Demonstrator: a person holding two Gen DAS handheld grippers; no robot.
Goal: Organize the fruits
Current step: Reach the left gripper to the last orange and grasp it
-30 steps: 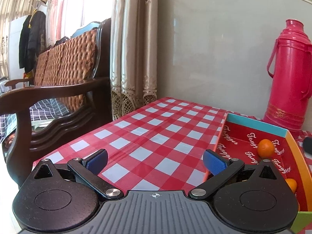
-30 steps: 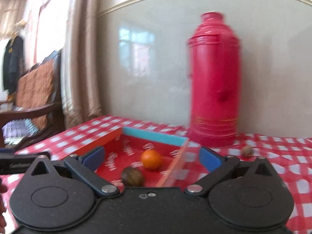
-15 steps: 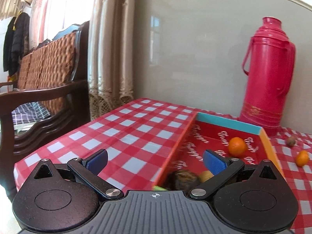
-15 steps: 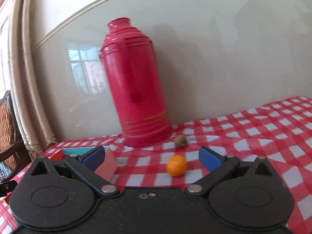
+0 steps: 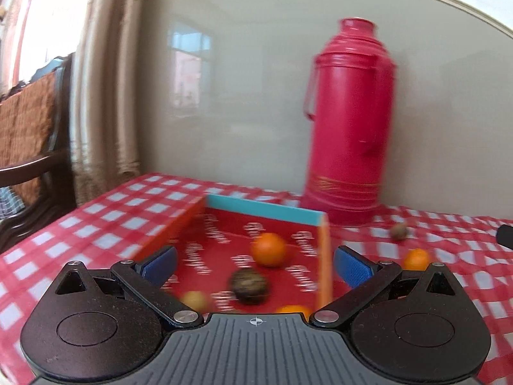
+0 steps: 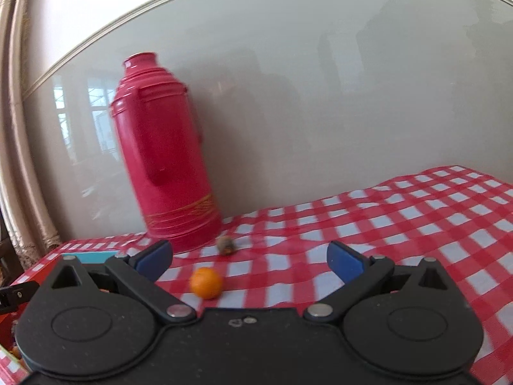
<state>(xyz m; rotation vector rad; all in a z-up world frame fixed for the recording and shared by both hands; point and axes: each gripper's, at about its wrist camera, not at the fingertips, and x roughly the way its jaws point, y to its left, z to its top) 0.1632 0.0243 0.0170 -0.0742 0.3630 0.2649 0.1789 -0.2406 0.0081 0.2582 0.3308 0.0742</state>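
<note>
While both grippers hover with jaws apart and empty, the left gripper [image 5: 255,264] faces the tray [image 5: 263,209], which gathers four fruits. Ahead of the right gripper [image 6: 248,260], one orange [image 6: 206,282] and one brown nut [image 6: 226,245] wait loose on the worktop [image 6: 400,224] near the flask [image 6: 163,154].

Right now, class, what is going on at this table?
A person is sorting fruit into a red box with two handheld grippers. Both the left gripper and the right gripper are open and hold nothing. The box already holds an orange and a brown walnut-like piece. Another orange and a small brown piece lie loose on the checked cloth near the red thermos.
</note>
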